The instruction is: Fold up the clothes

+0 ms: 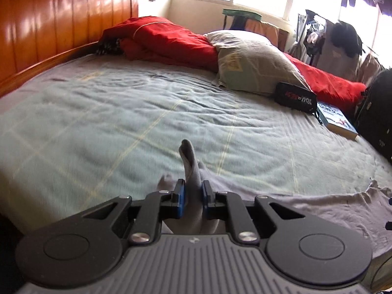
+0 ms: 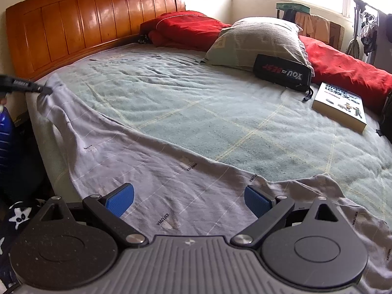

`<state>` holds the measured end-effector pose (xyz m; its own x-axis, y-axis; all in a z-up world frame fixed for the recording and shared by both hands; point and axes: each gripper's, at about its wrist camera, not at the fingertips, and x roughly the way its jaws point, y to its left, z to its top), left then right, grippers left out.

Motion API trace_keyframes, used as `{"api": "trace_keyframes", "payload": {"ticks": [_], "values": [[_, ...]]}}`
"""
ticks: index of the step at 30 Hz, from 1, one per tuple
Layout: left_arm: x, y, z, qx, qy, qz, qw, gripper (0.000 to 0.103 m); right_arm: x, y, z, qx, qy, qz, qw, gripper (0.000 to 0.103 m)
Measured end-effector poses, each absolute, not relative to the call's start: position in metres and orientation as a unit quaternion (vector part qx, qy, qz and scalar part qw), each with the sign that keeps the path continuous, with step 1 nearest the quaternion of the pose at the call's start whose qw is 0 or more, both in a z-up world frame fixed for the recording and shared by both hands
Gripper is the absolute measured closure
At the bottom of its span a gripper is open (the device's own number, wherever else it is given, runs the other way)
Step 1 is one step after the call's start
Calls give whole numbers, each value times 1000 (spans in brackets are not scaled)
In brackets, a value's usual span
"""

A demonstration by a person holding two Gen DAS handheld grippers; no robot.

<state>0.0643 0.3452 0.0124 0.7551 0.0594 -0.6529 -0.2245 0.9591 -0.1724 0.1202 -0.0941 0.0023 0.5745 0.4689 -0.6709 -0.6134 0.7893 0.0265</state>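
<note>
A grey garment point(image 2: 147, 166) with thin pale lines and small printed words lies spread along the near edge of the bed. In the left wrist view my left gripper point(image 1: 193, 191) is shut on a bunched corner of the grey garment point(image 1: 192, 166), and a peak of cloth sticks up past the blue pads. The right wrist view shows the left gripper point(image 2: 47, 90) at the far left, lifting that corner so the cloth pulls taut. My right gripper point(image 2: 188, 194) hangs open over the garment's near part, with its blue pads point(image 2: 120, 198) wide apart and not touching the cloth.
The bed has a pale green sheet point(image 2: 220, 103) and a wooden headboard point(image 2: 93, 19). A pillow point(image 2: 259, 41), a red duvet point(image 2: 348, 73), a black pouch point(image 2: 281, 73) and a book point(image 2: 343, 105) lie at the far right. A black bag point(image 1: 377, 112) stands at the right edge.
</note>
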Motion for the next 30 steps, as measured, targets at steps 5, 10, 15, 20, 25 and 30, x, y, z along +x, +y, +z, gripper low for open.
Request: {"api": "trace_keyframes", "payload": {"ticks": [5,10,15,20,25,30], "values": [[90,355,0,-112,373,92,917,91,122,-96,2,-104,347,300,883,4],[99,371,-21,-114,395,124,903,85,124,-97,2,-104,348,296,883,4],[93,384,-14,-109,389,166,899,76,133,-91,5,-104,350,320,875,5],[83,362,-3,-86,396,155,901,54,155,-59,22,-123,347,414,833,38],[67,305,-4,-22,416,104,903,30,183,12,24,-173,347,501,774,75],[47,280,-4,-10,398,112,911,22,210,89,7,-194,352,559,726,81]]}}
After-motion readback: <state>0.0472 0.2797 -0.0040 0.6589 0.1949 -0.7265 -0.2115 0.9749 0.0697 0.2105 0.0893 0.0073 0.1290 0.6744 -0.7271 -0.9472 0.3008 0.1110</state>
